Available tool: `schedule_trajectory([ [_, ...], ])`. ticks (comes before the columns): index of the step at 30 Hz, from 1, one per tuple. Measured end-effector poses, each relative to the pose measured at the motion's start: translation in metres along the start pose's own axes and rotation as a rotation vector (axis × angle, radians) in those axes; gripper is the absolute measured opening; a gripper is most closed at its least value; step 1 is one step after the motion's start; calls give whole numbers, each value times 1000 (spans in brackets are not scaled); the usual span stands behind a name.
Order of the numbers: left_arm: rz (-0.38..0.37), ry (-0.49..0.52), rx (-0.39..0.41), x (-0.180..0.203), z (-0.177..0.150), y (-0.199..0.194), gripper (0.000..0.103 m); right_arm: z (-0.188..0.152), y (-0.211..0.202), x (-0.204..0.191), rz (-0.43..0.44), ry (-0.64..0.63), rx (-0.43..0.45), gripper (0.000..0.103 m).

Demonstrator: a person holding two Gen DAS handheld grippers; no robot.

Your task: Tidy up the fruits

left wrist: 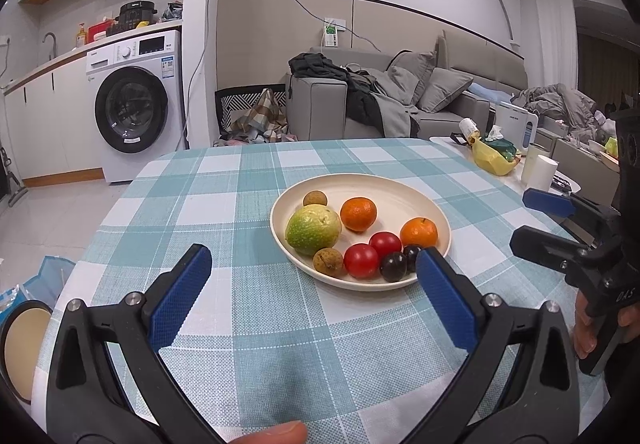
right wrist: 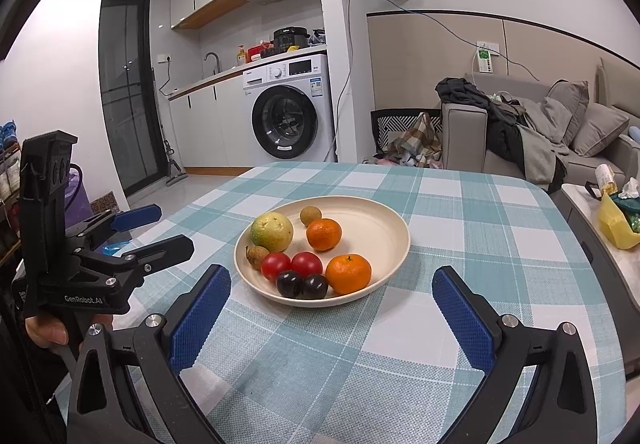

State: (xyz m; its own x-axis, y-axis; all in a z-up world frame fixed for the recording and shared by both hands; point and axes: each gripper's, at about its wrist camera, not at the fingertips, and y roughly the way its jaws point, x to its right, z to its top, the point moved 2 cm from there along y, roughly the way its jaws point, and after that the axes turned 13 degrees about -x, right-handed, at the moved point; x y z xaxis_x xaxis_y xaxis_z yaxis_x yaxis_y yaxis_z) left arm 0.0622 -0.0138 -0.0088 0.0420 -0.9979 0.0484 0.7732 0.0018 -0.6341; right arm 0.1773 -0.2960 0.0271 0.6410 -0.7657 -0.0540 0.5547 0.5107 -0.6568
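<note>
In your left wrist view, your left claw (left wrist: pixel 312 292) stands spread apart over the checked tabletop (left wrist: pixel 224 212), holding nothing. The cream plate (left wrist: pixel 400 200) sits at frame centre, its oval running left to right. On it, the green guava (left wrist: pixel 313 229) lies at the left with two longans (left wrist: pixel 315 199), two mandarins (left wrist: pixel 358 214), two tomatoes (left wrist: pixel 361 260) and two dark plums (left wrist: pixel 393 266). Your right claw (left wrist: pixel 532 220) shows at the right edge, spread and empty. A washing machine (left wrist: pixel 134 104) stands at upper left.

In your right wrist view, your right claw (right wrist: pixel 332 304) frames the plate (right wrist: pixel 384 220) at centre. Your left claw (right wrist: pixel 160 230) sits at the left, fingers apart. A sofa (right wrist: pixel 472 132) fills the right.
</note>
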Motion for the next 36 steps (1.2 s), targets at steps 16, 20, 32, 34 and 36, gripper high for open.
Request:
schedule_trajectory([
  [16, -6, -9, -5, 0, 0, 0, 102, 1, 1, 1, 1, 1, 0, 103],
  [20, -5, -8, -4, 0, 1, 1, 102, 1, 1, 1, 1, 1, 0, 103],
  [32, -7, -10, -6, -1, 1, 0, 102, 1, 1, 1, 2, 3, -1, 103],
  [34, -6, -10, -6, 0, 1, 0, 102, 1, 1, 1, 2, 3, -1, 103],
  [36, -6, -8, -5, -1, 2, 1, 102, 1, 1, 1, 2, 3, -2, 103],
])
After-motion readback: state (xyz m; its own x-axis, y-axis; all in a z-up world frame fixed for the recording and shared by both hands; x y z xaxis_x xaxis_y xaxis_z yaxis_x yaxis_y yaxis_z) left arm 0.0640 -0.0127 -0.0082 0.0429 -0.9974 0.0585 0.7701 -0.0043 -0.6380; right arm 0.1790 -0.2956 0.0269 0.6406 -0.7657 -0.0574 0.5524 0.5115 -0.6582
